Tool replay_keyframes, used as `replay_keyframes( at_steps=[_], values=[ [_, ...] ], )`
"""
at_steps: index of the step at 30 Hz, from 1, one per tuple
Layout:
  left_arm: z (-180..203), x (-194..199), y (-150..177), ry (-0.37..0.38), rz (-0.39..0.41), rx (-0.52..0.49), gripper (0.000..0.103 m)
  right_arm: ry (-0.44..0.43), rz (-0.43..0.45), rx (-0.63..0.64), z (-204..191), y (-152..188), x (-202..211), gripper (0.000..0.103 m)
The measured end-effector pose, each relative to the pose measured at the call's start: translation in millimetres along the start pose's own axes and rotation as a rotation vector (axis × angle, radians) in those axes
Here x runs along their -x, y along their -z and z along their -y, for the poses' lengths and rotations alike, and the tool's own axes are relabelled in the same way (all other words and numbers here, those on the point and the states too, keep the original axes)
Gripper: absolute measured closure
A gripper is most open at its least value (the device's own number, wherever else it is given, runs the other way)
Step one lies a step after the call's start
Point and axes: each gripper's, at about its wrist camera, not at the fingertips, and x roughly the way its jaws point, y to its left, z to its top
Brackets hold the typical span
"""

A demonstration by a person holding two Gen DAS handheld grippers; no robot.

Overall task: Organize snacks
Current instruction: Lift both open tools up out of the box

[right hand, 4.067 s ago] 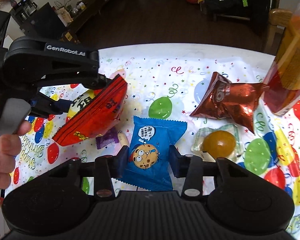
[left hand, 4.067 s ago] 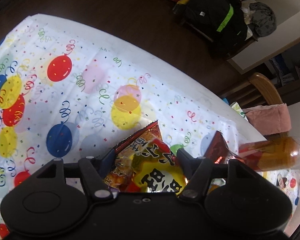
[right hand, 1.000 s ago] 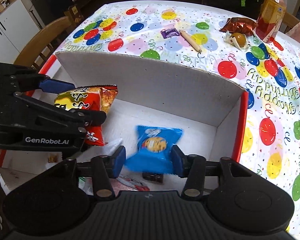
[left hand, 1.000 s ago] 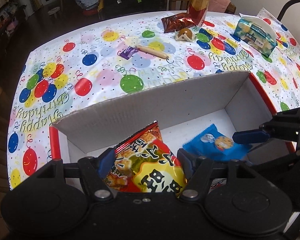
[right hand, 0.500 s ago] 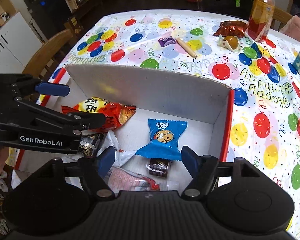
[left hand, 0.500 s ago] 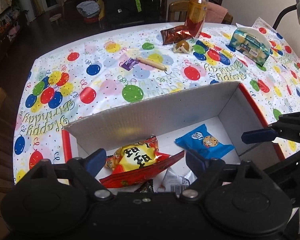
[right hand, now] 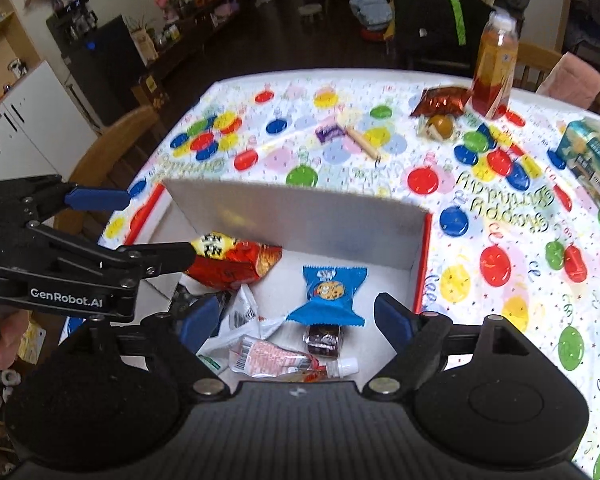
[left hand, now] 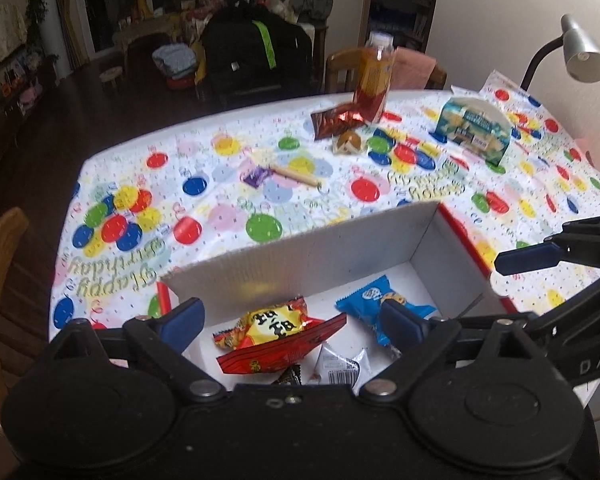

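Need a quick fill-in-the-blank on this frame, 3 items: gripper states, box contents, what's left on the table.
1. Both the left gripper and the right gripper are ____.
2. The blue cookie packet lies inside the ____.
3. The orange drink bottle stands on the table, ____ the box.

Missing words: open; box; outside

The red and yellow snack bag (left hand: 278,338) and the blue cookie packet (right hand: 329,293), earlier gripped above the counter, now lie side by side in the box (right hand: 296,216). Both tools, left tool (left hand: 290,318) and right tool (right hand: 296,318), have spread wide and drawn back, empty.
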Motion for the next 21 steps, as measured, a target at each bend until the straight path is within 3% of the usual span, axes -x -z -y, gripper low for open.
replay_keyframes(
  at_steps=[5,9,12,21],
  values=[
    [-1,16,-3,0.006,0.040,0.001,0.004,-0.011,0.047,-0.018,5,-3,19,0.017],
    [-1,24,-8,0.019,0.064,0.009,0.001,-0.023,0.070,-0.027,10,-10,32,0.007],
    [-3,27,-15,0.024,0.080,0.023,0.001,-0.011,0.085,-0.008,13,-17,39,0.005],
    [-12,-4,-61,0.013,0.079,0.045,0.001,0.032,0.085,-0.053,64,-62,38,0.005]
  ],
)
